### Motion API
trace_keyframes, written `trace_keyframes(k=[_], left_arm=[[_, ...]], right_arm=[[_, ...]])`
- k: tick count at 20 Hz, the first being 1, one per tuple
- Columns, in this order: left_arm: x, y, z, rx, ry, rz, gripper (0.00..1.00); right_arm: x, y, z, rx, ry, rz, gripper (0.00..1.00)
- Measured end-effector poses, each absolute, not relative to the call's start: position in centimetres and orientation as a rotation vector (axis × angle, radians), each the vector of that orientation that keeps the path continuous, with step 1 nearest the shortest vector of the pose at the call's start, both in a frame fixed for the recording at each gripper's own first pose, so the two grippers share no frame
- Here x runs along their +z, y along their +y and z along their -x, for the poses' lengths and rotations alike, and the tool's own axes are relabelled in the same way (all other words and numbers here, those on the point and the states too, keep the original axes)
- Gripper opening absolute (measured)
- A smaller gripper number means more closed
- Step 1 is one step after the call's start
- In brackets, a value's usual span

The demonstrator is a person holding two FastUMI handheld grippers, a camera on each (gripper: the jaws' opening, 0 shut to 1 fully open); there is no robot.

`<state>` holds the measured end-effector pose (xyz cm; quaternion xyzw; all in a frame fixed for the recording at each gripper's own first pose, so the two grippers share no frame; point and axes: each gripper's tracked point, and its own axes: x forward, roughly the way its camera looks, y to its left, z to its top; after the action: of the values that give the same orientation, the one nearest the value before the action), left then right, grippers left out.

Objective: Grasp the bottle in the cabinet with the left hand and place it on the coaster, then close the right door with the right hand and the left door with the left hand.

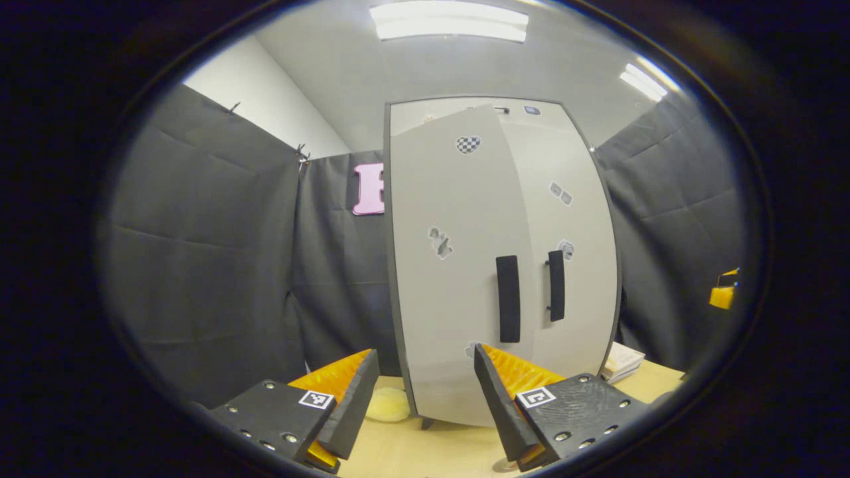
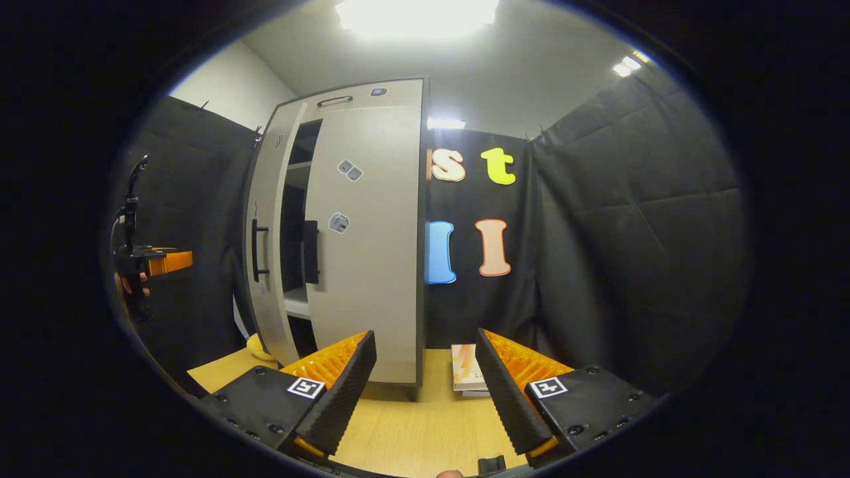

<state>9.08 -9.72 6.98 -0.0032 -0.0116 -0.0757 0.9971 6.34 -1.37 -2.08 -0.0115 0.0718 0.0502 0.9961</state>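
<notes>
Both grippers (image 1: 422,398) (image 2: 425,392) spread empty, cabinet (image 2: 358,232) left door (image 1: 451,265) ajar, perhaps books (image 2: 467,367) beside it.

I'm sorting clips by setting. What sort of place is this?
Probably a staged recording booth, not a real home. Black quilted cloth hangs as walls, a lone grey two-door cabinet stands on a wooden tabletop, and ceiling light panels glow overhead.
</notes>
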Motion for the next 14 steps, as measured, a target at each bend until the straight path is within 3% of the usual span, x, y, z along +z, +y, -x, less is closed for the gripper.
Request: trace_keyframes(k=[14], left_arm=[[6.0, -1.9, -0.3, -0.081, -0.043, -0.022, 0.84]], right_arm=[[0.6, 2.2, -0.8, 0.082, 0.088, 0.026, 0.96]])
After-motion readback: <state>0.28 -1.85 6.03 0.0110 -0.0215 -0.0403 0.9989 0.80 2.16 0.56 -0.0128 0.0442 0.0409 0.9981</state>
